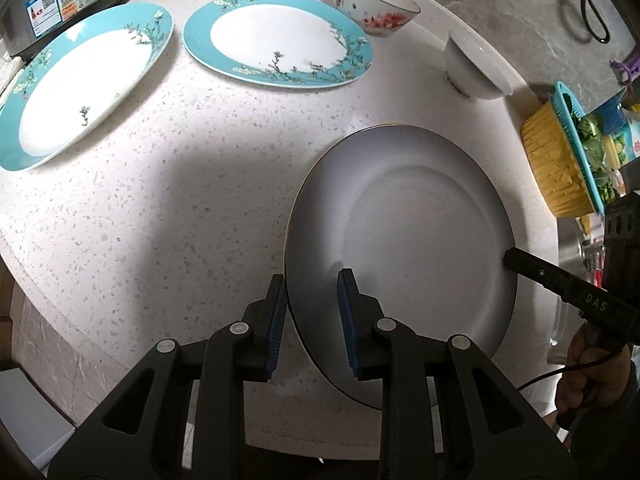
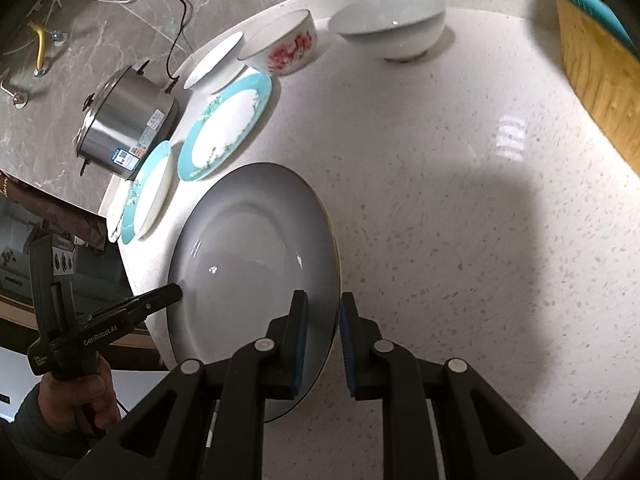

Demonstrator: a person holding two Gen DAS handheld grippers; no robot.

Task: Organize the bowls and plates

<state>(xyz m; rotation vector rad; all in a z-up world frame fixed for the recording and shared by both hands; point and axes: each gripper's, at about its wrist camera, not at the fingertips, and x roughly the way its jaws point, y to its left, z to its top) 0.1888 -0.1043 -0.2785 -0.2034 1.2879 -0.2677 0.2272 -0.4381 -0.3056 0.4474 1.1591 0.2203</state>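
both the left gripper [image 1: 312, 320] and right gripper [image 2: 324, 344], jaws narrowly parted astride opposite rims of the plain grey round ceramic plate [image 1: 400, 248] near the speckled tabletop's [image 1: 180, 220] front edge, seem mid-grasp; next, pinching and lifting toward the turquoise-rimmed plates [image 1: 276, 40].

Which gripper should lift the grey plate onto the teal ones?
Probably left gripper: it straddles the grey plate rim on the teal plates' side. Right gripper straddles the far rim.
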